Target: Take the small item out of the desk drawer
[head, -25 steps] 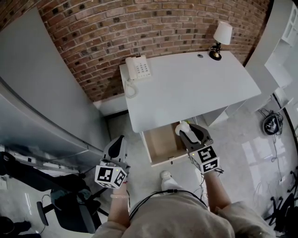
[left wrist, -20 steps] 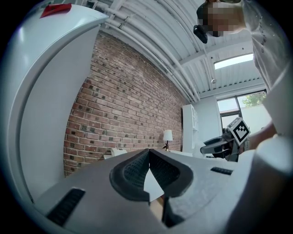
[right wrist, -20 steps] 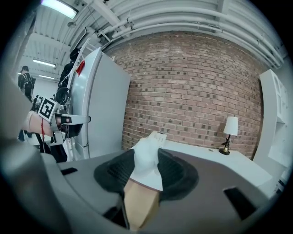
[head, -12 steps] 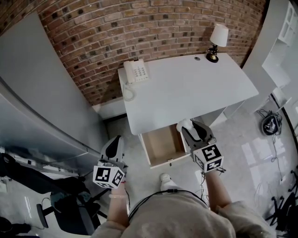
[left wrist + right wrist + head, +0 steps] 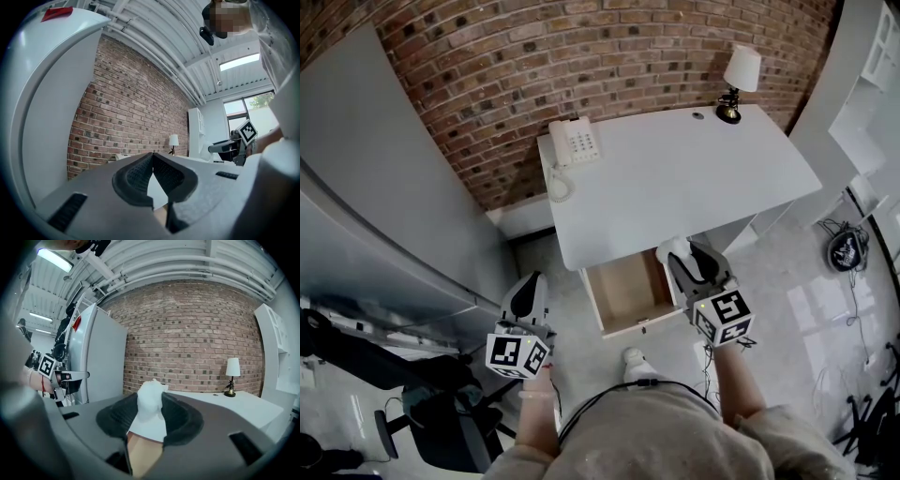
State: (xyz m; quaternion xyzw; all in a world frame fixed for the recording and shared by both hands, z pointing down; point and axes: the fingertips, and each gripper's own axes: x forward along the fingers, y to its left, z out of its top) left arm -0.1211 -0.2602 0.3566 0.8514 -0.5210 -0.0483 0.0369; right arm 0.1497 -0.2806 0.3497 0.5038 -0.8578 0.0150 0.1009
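Right gripper view has the clearest look: the small white item [image 5: 150, 414] is pinched between the two dark pads of the right gripper [image 5: 151, 397], with its lumpy top poking up past the tips. It looks soft or crumpled, but I can't tell what it actually is. From the head view it shows over the far right corner of the drawer [image 5: 616, 292], right at the front edge of the desk [image 5: 675, 183]. It's up in the air, not lying on the wood.

The drawer is pulled out from under the front edge of the tabletop. The bare wooden bottom is in plain sight, with nothing I can see lying on it.

On the white tabletop, a white phone [image 5: 575, 142] sits in the far left corner with its cord hanging over the left edge. A little lamp [image 5: 739, 80] with a white shade sits in the far right corner, against the brick wall [image 5: 487, 66].

The left gripper [image 5: 532, 285] hangs well off to the left of the drawer, over the floor and near a big grey cabinet [image 5: 366, 187]. Its jaws are pressed together at the tips with nothing between them.

A dark office chair [image 5: 431, 412] sits by the person's left side.
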